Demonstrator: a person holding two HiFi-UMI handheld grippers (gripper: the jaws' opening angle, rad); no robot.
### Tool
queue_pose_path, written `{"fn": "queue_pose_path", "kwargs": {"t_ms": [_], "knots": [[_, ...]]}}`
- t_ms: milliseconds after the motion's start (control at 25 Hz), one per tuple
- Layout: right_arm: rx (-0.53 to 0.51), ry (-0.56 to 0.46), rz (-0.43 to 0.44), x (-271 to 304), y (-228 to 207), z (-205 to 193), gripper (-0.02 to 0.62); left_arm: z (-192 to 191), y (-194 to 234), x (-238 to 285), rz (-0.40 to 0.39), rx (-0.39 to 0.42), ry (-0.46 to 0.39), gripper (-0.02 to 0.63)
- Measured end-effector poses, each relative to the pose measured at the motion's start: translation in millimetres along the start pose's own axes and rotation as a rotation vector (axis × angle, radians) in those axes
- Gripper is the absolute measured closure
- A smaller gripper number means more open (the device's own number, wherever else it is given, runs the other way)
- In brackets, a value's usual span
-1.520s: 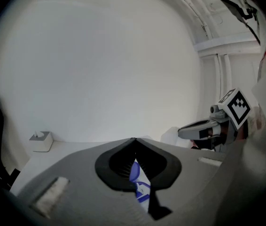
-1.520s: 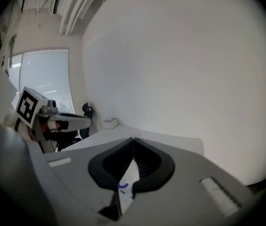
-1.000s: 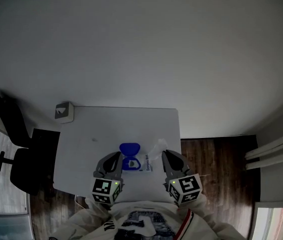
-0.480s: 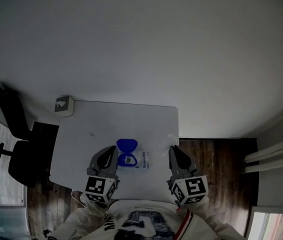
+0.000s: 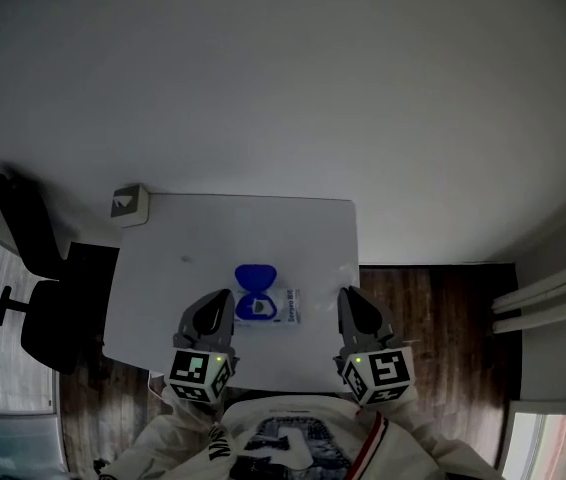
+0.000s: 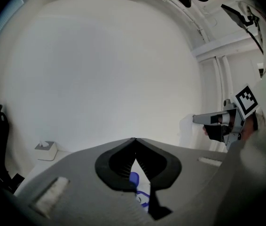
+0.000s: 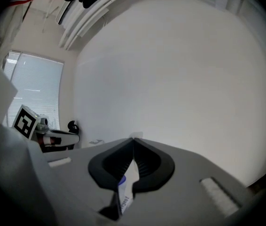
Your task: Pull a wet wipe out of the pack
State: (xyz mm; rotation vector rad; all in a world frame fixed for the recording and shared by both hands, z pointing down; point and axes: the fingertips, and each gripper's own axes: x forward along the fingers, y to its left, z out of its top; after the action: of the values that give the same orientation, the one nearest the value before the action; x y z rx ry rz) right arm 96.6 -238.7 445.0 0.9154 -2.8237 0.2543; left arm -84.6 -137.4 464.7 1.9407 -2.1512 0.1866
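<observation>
The wet wipe [image 6: 192, 127] is a thin, pale, half see-through sheet pinched in the tips of my right gripper [image 5: 348, 295]. In the left gripper view it shows as a soft white flap at the end of that gripper, in front of the wall. In the right gripper view the jaws are closed together on it, and a small white corner pokes out just past where the tips meet. It is held over the right edge of the table [image 5: 263, 230], apart from the pack [image 5: 283, 308], with bare tabletop between them. The pack lies flat near the front middle of the table, a white pouch with dark print along its right side. Its rounded blue lid [image 5: 255, 277] is flipped open toward the far side, and a small pale opening shows just below it. My left gripper [image 5: 226, 299] sits just left of the pack. Its jaws are pressed tip to tip with nothing caught between them, and through the gap behind the tips I can see the blue lid and part of the pack. A small white tissue box [image 5: 129, 206] stands at the table's far left corner, well away from the pack. A black chair [image 5: 41, 303] stands off the left side, on a dark wooden floor [image 5: 433, 313].
</observation>
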Motion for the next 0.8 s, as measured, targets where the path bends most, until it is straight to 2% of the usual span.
{"fn": "queue_pose_path", "kwargs": {"t_ms": [200, 480, 800], "knots": [[-0.008, -0.009, -0.033, -12.8, 22.8, 4.2, 0.589, 7.7, 3.1, -19.5, -0.045, 0.024, -0.029, 0.604], [0.000, -0.013, -0.108, -39.3, 65.2, -3.4, 0.589, -0.4, 11.2, -70.8, -0.107, 0.036, -0.023, 0.604], [0.010, -0.025, -0.133, -71.9, 124.5, -15.6, 0.589, -13.1, 21.1, -131.1, -0.165, 0.031, -0.045, 0.604]]}}
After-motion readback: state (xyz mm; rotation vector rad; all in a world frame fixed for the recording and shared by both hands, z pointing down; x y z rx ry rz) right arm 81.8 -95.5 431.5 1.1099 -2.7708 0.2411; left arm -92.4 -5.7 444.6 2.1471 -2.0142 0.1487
